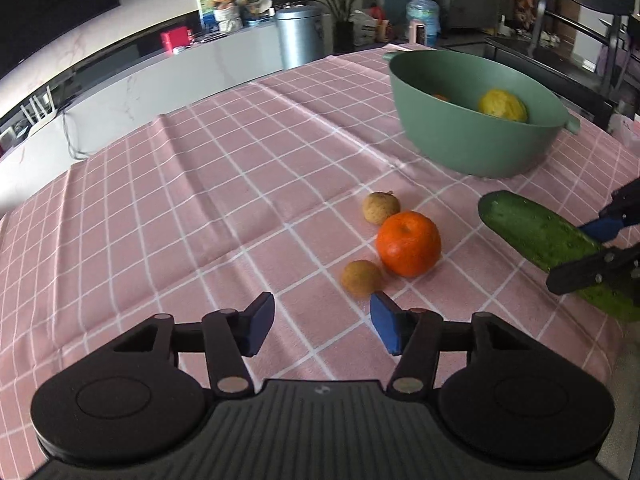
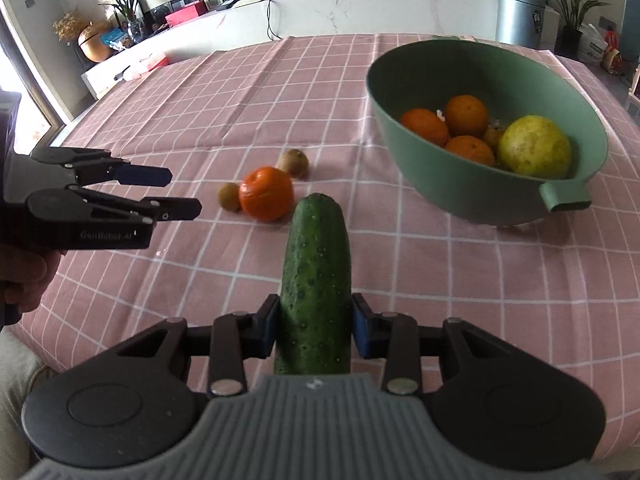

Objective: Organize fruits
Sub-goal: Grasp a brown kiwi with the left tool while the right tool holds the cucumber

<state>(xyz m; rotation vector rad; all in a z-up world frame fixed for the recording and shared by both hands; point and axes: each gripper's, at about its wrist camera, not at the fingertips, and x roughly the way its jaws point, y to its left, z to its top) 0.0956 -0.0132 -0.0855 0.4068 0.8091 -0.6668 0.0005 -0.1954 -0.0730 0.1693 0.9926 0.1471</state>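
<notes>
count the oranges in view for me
4. Three round oranges lie in the green plastic bowl. One sits on the pink checked tablecloth. The bowl may hide more.

Long dark-green bumpy cucumber: clamped between right claw pads, pointing forward above the pink checked tabletop. Loose on cloth: one round orange mandarin flanked by two small brown round fruits. Sage-green plastic bowl: three mandarins, one large yellow citrus.
</notes>
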